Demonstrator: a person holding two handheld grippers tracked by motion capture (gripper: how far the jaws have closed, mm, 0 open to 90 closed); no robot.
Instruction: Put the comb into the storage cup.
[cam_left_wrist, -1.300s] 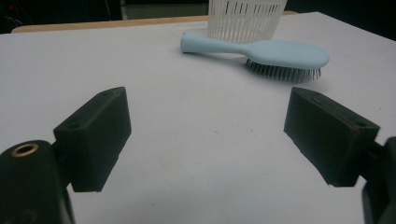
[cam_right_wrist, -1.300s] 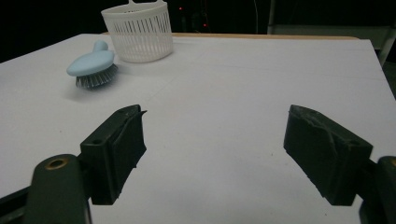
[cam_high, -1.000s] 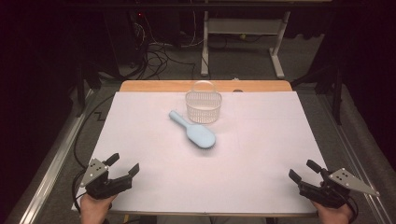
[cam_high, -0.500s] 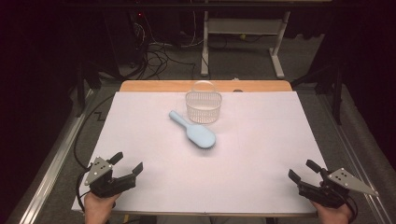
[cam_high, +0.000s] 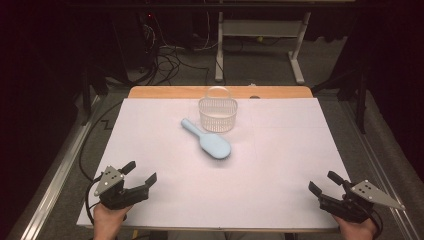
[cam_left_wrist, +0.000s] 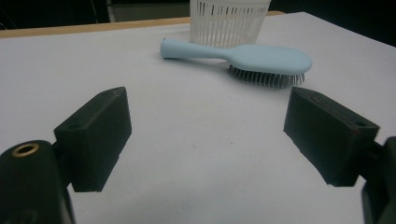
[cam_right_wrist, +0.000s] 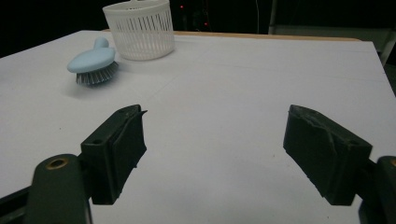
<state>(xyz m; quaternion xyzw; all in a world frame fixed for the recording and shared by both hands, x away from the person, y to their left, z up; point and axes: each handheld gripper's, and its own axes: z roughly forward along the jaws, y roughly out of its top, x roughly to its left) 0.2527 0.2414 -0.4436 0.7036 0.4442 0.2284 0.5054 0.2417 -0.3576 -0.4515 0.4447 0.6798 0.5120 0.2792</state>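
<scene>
Right now both the left gripper (cam_high: 139, 174) and right gripper (cam_high: 324, 183) stand spread, empty, well apart from the blue hairbrush (cam_high: 210, 142) beside the white basket (cam_high: 217, 115).

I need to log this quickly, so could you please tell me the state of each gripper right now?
Left gripper: open, holding nothing.
Right gripper: open, holding nothing.
</scene>
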